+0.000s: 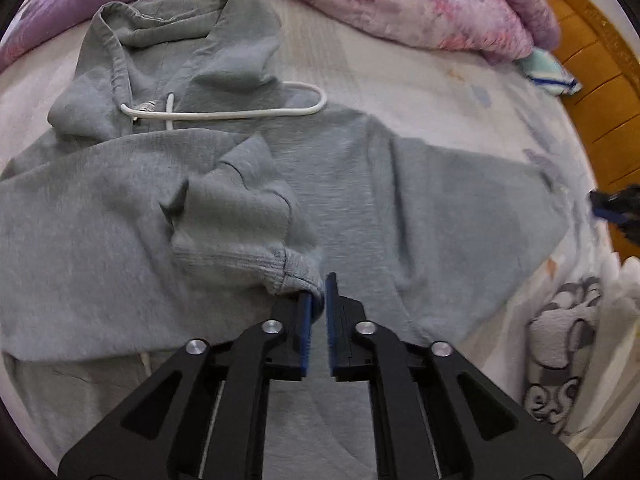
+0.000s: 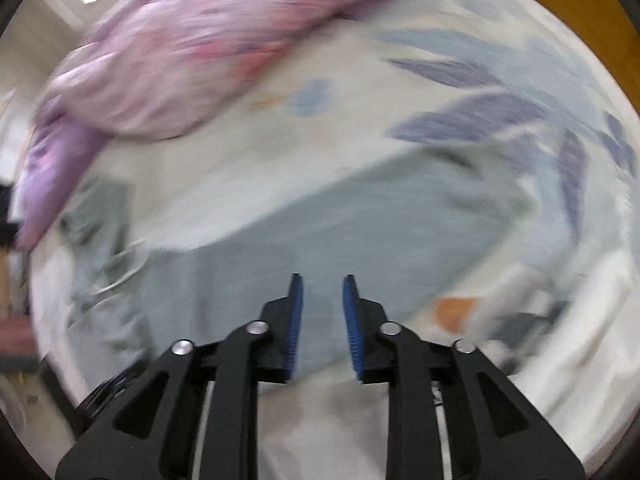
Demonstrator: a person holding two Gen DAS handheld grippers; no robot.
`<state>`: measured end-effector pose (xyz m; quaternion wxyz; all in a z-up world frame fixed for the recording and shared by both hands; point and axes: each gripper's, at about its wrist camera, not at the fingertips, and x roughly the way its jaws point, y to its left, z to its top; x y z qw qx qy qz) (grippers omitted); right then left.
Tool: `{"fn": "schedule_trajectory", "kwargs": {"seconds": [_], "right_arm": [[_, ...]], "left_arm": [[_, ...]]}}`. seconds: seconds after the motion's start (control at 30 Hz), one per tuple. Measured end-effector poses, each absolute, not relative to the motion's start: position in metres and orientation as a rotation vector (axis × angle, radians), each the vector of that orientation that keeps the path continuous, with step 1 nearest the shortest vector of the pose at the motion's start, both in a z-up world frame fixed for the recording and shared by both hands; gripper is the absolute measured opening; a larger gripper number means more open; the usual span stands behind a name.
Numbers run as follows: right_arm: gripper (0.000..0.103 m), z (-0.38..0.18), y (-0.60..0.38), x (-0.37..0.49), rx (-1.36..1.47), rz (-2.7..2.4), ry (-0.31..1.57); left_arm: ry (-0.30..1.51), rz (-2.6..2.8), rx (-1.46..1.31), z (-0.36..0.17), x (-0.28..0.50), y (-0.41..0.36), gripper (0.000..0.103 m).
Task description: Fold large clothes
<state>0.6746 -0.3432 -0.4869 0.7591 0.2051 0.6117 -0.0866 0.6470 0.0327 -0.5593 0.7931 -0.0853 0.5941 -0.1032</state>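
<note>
Left wrist view. One grey hooded sweatshirt [image 1: 360, 184] is lying spread on the bed [image 1: 420, 80], directly ahead of the left hand-held gripper [image 1: 319, 292]. Its hood [image 1: 160, 52] is resting at the far left, with one white drawstring [image 1: 240, 112] looping across the chest. One sleeve is lying folded over the body, its ribbed cuff [image 1: 260, 264] sitting against the blue pad of the left finger. The jaws are standing a narrow gap apart, and the pads are not pressing on the cloth. A pink and purple floral quilt [image 1: 400, 4] is bunched at the far edge. A small green and white cloth [image 1: 548, 70] is lying to the far right, by the wooden headboard [image 1: 600, 92]. The right hand-held gripper [image 1: 618, 210] is showing at the right margin, blurred. No writing is legible.

Right wrist view, heavily blurred. The right hand-held gripper [image 2: 322, 292] is holding its jaws parted, with nothing between them. The sweatshirt [image 2: 340, 220] is lying just ahead and beneath. The quilt [image 2: 192, 40] is lying far to the left on the leaf-patterned bed [image 2: 480, 92].
</note>
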Motion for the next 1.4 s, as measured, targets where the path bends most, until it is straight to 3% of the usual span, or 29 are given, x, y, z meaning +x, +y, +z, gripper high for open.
{"fn": "schedule_trajectory", "kwargs": {"seconds": [0.03, 0.13, 0.23, 0.3, 0.5, 0.6, 0.63, 0.67, 0.7, 0.87, 1.0, 1.13, 1.17, 1.23, 1.4], "right_arm": [[0.031, -0.492, -0.356, 0.677, 0.486, -0.201, 1.339], [0.036, -0.513, -0.392, 0.678, 0.593, -0.293, 1.371], [0.047, -0.527, -0.411, 0.686, 0.674, -0.345, 1.399], [0.053, -0.535, -0.419, 0.691, 0.721, -0.359, 1.404], [0.053, -0.554, -0.437, 0.692, 0.774, -0.378, 1.399], [0.053, -0.557, -0.437, 0.695, 0.754, -0.378, 1.401], [0.053, -0.56, -0.438, 0.697, 0.756, -0.385, 1.407], [0.053, -0.564, -0.441, 0.697, 0.765, -0.402, 1.413], [0.053, -0.568, -0.444, 0.697, 0.78, -0.419, 1.417], [0.054, -0.586, -0.461, 0.689, 0.889, -0.459, 1.431], [0.055, -0.602, -0.467, 0.687, 0.936, -0.487, 1.465], [0.058, -0.606, -0.469, 0.689, 0.902, -0.547, 1.476], [0.058, -0.605, -0.471, 0.688, 0.898, -0.573, 1.466], [0.061, -0.6, -0.477, 0.682, 0.887, -0.631, 1.438], [0.069, -0.612, -0.489, 0.676, 0.93, -0.666, 1.404]], "left_arm": [[1.259, -0.217, -0.202, -0.553, 0.645, 0.037, 0.019], [1.175, -0.173, -0.298, -0.532, 0.643, 0.058, 0.064], [1.159, -0.094, -0.365, -0.531, 0.651, 0.082, 0.069], [1.21, -0.046, -0.39, -0.546, 0.661, 0.091, 0.069], [1.202, -0.011, -0.627, -0.553, 0.665, 0.116, 0.069], [1.183, 0.024, -0.559, -0.553, 0.671, 0.107, 0.068], [1.181, 0.037, -0.513, -0.554, 0.676, 0.101, 0.052], [1.184, 0.03, -0.424, -0.554, 0.681, 0.09, 0.02], [1.186, 0.013, -0.342, -0.553, 0.686, 0.077, 0.005], [1.056, -0.333, 0.358, -0.537, 0.651, -0.035, 0.006], [1.104, -0.458, 0.58, -0.56, 0.617, -0.077, 0.008], [1.182, -0.397, 0.393, -0.561, 0.62, -0.059, 0.026], [1.191, -0.365, 0.338, -0.56, 0.624, -0.053, 0.044], [1.2, -0.297, 0.182, -0.552, 0.632, -0.03, 0.064], [1.219, -0.158, -0.238, -0.537, 0.648, 0.045, 0.069]]}}
